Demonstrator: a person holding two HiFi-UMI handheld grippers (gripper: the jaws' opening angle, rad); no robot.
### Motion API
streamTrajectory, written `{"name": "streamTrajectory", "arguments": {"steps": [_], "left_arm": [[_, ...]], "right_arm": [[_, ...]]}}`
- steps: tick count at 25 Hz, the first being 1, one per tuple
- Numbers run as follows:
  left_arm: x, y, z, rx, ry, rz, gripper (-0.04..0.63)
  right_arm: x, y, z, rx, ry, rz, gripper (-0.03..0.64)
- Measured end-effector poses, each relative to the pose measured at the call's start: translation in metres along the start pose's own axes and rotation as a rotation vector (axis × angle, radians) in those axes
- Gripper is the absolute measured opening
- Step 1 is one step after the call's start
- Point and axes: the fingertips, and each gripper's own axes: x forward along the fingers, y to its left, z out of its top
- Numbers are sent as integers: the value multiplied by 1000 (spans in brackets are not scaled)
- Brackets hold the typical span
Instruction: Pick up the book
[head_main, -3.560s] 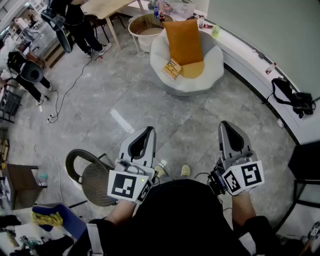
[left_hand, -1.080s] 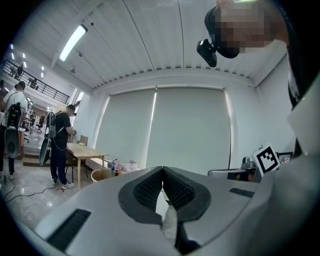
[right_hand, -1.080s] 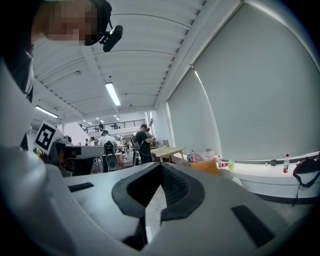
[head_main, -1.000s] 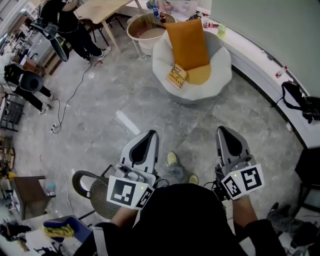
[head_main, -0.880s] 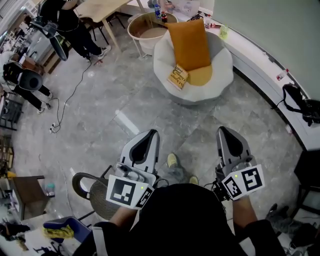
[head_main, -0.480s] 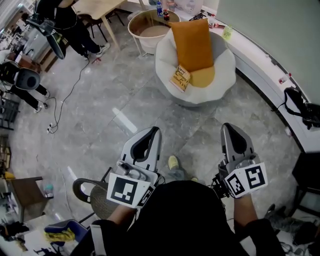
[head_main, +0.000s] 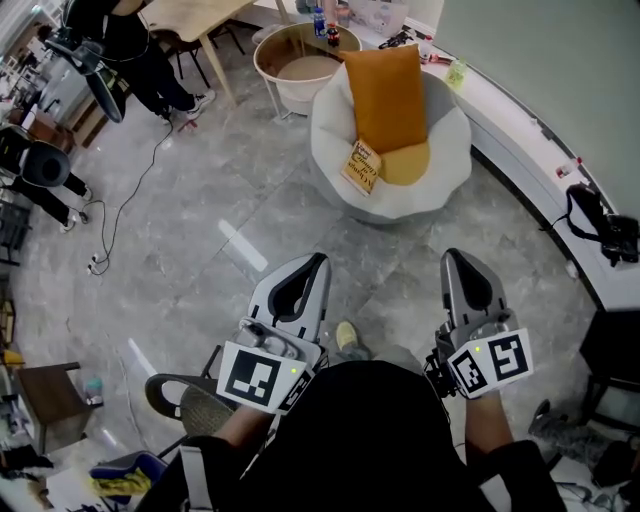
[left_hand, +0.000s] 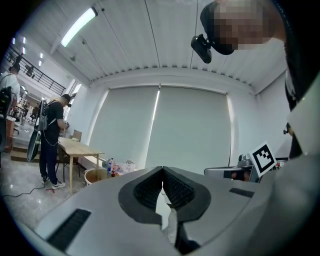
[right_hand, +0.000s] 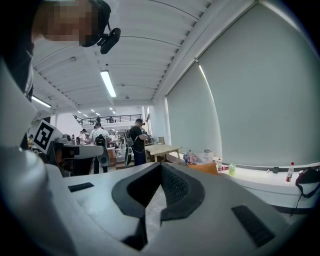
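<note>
The book (head_main: 363, 166), yellow with dark lettering, leans on the seat of a white round armchair (head_main: 445, 175) beside an orange cushion (head_main: 385, 95), far ahead of me in the head view. My left gripper (head_main: 316, 262) and right gripper (head_main: 455, 258) are held level above the grey floor, well short of the chair. Both are shut, tips meeting, with nothing between them. In the left gripper view my left gripper (left_hand: 162, 170) has its jaws touching; my right gripper (right_hand: 160, 165) looks the same in the right gripper view. Only the cushion's top (right_hand: 205, 168) shows there.
A round tub-like side table (head_main: 296, 62) stands left of the chair, a wooden table (head_main: 200, 18) and a person (head_main: 135, 45) behind it. A white curved ledge (head_main: 520, 150) runs along the right with a black bag (head_main: 598, 222). A wicker stool (head_main: 195, 405) sits by my left side.
I have walked forward: the armchair and book sit slightly nearer and lower in the head view. Both grippers stay shut and level in front of me.
</note>
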Motion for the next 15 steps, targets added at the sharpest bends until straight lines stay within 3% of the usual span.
{"name": "streamTrajectory", "arguments": {"steps": [15], "left_arm": [[-5,16,2,30,-5,46,12]], "right_arm": [[22,13,2,9,-10,22,11]]}}
